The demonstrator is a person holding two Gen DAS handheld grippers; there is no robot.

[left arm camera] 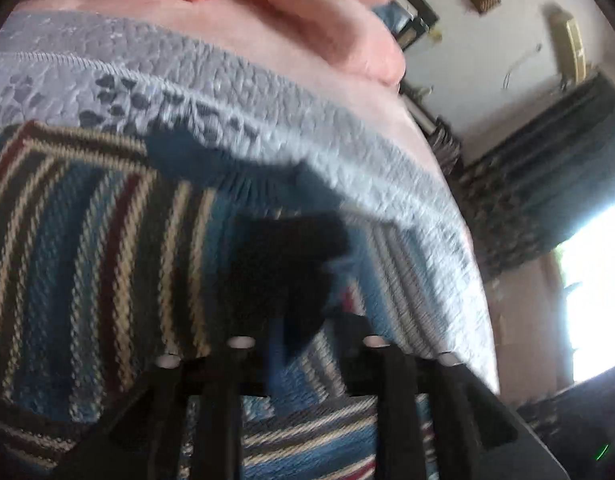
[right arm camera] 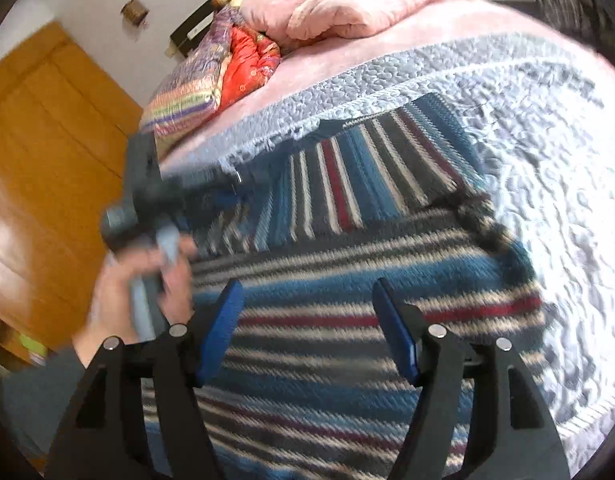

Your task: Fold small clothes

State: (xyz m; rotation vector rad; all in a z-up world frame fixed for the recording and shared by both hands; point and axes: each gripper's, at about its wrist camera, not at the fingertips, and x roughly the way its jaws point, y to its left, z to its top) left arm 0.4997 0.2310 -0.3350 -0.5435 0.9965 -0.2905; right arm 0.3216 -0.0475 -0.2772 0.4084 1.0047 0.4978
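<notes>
A knitted sweater [right arm camera: 347, 264] with blue, grey, cream and red stripes lies spread on the bed; it fills the lower left of the left wrist view [left arm camera: 87, 240]. My right gripper [right arm camera: 311, 312] hovers open just above its body, its blue pads [right arm camera: 223, 320] wide apart and holding nothing. My left gripper [left arm camera: 295, 272] is blurred and dark, with its fingers drawn together on a fold of the sweater near its edge. From the right wrist camera, the left gripper [right arm camera: 179, 196] shows at the sweater's left side, held by a hand [right arm camera: 147, 292].
A grey quilted cover [right arm camera: 547, 160] lies under the sweater over a pink sheet [left arm camera: 267, 40]. Pink pillows [right arm camera: 347, 4] and a red and striped folded quilt [right arm camera: 227, 68] sit at the bed's head. A wooden door [right arm camera: 47, 140] stands left; a bright window [left arm camera: 595, 280] right.
</notes>
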